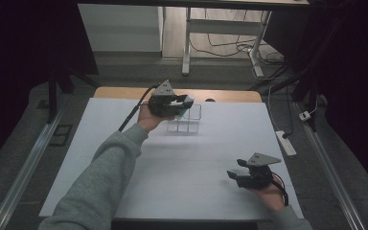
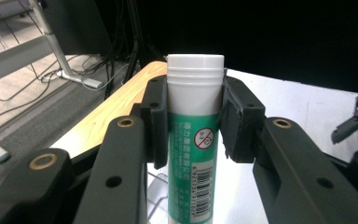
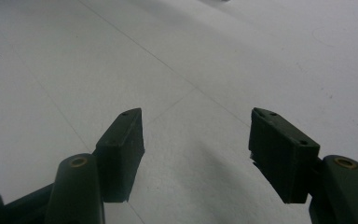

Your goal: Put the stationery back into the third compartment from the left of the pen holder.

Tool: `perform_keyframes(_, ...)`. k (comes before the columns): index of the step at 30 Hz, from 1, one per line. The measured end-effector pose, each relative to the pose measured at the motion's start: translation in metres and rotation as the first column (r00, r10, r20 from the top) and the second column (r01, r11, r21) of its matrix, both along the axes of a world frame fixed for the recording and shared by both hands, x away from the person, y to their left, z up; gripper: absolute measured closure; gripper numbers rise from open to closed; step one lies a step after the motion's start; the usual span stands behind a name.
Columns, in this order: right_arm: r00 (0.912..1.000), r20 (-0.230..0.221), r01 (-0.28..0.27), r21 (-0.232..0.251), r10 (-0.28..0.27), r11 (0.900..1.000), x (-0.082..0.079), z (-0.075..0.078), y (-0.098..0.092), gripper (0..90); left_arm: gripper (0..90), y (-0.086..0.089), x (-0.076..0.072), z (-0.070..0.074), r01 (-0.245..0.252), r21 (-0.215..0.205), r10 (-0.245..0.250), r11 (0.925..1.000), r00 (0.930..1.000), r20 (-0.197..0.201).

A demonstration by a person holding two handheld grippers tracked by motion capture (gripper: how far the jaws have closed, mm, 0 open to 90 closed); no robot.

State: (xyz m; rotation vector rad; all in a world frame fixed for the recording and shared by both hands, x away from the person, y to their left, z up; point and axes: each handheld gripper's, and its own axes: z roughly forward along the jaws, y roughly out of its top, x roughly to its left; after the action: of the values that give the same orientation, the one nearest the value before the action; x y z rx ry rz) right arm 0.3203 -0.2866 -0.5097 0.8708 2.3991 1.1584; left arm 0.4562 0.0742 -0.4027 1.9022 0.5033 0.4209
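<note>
I've got the white table [image 1: 172,167] spread across the middle of the high view, its pale sheet covering nearly the whole top, with a strip of bare wood edge [image 1: 120,92] peeking out along the far side in the upper middle. Dark floor and the legs of another desk sit in the upper part of the frame.

Coming up from the lower left, a grey sleeve [image 1: 100,182] runs diagonally toward the centre, and the hand at its end carries the left gripper [image 1: 184,101] just above the middle of the frame. Right under and beside it I see a clear compartmented rack [image 1: 186,120], standing on the sheet; which cell the gripper is over, I can't tell from here.

Down in the lower right, the right gripper [image 1: 237,168] hovers low near the table's near edge, well apart from the rack. Through its own view, the right gripper [image 3: 196,142] has its jaws spread wide with nothing between them, just white sheet below.

Now the left gripper view: the left gripper [image 2: 192,121] has its two black pads clamped against either side of a tube [image 2: 195,116], upright, dead centre of frame. It has a white ribbed cap [image 2: 196,67] on top and a green label with a barcode below. The rack's clear rim [image 2: 156,196] shows faintly below, at the bottom centre, beside the tube.
</note>
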Motion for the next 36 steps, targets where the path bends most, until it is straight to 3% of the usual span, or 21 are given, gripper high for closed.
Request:
perform_keyframes(8, 1.0000, -0.010, -0.002, 0.002, 0.002, 1.000, 0.001, -0.001, 0.000, 34.6, 65.0, -0.016, 0.021, -0.006, -0.020, -0.024, 0.020, 0.9995, 0.9997, -0.015)
perform_keyframes(18, 0.9999, -0.013, -0.002, 0.005, 0.002, 1.000, 0.001, -0.001, -0.001, 34.6, 64.9, -0.027, 0.043, -0.021, -0.063, -0.095, 0.058, 0.9935, 0.9970, -0.052)
perform_keyframes(24, 0.9999, -0.011, -0.002, 0.000, 0.002, 1.000, 0.001, -0.002, -0.001, 34.5, 64.9, -0.033, 0.049, -0.032, -0.060, -0.119, 0.052, 0.9911, 0.9963, -0.068)
perform_keyframes(36, 0.9998, -0.016, -0.009, -0.009, 0.009, 1.000, 0.002, -0.003, -0.001, 34.6, 64.6, -0.038, 0.054, -0.041, -0.068, -0.119, 0.057, 0.9906, 0.9937, -0.097)
